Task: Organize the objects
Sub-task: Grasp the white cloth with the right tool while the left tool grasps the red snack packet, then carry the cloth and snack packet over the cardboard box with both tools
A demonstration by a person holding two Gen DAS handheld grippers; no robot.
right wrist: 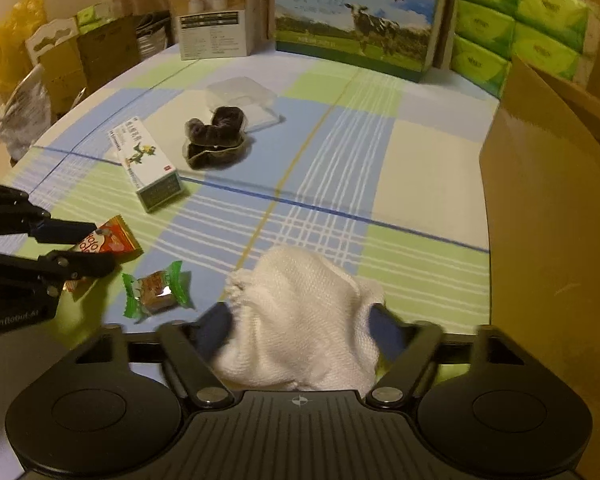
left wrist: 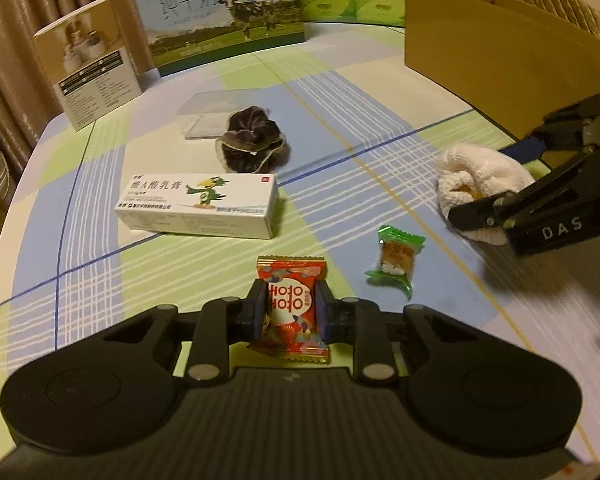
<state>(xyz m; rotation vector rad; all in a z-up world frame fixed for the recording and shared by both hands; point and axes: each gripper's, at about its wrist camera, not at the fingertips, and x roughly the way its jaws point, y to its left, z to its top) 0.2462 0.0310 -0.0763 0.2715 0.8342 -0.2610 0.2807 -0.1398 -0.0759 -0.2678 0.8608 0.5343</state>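
My left gripper [left wrist: 291, 309] is shut on a red candy packet [left wrist: 293, 280], low over the checked tablecloth; it also shows in the right wrist view [right wrist: 112, 238]. My right gripper [right wrist: 300, 328] is shut on a white knitted cloth [right wrist: 300, 300], which also shows at the right of the left wrist view [left wrist: 472, 176]. A green-wrapped candy [left wrist: 396, 260] lies between the two grippers. A white medicine box [left wrist: 198, 204] and a dark hair scrunchie [left wrist: 254, 144] lie further back.
An open cardboard box [right wrist: 552, 216] stands at the right. A clear plastic lid [left wrist: 210, 114] lies behind the scrunchie. A milk carton box [left wrist: 220, 16], a small product box [left wrist: 88, 64] and green tissue packs [right wrist: 516, 24] line the far edge.
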